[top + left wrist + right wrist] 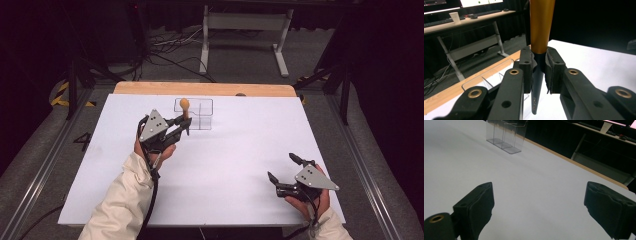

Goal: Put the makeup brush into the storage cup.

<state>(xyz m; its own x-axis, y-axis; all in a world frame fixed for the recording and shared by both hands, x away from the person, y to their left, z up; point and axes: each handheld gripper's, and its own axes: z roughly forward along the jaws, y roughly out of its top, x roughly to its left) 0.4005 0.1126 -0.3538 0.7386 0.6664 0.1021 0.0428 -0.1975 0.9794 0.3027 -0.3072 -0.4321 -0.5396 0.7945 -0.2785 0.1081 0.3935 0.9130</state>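
A clear divided holder (194, 114) stands toward the table's (240, 150) far edge, left of centre.

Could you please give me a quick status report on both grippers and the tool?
Left gripper shut on the tool, orange handle up, beside the clear box. Right gripper open, low over the white table. Nothing in the way.

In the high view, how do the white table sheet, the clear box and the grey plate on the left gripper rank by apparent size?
Largest to smallest:
1. white table sheet
2. clear box
3. grey plate on the left gripper

The plate and the box look close in size, and the plate may sit nearer the camera, so that order is unsure.
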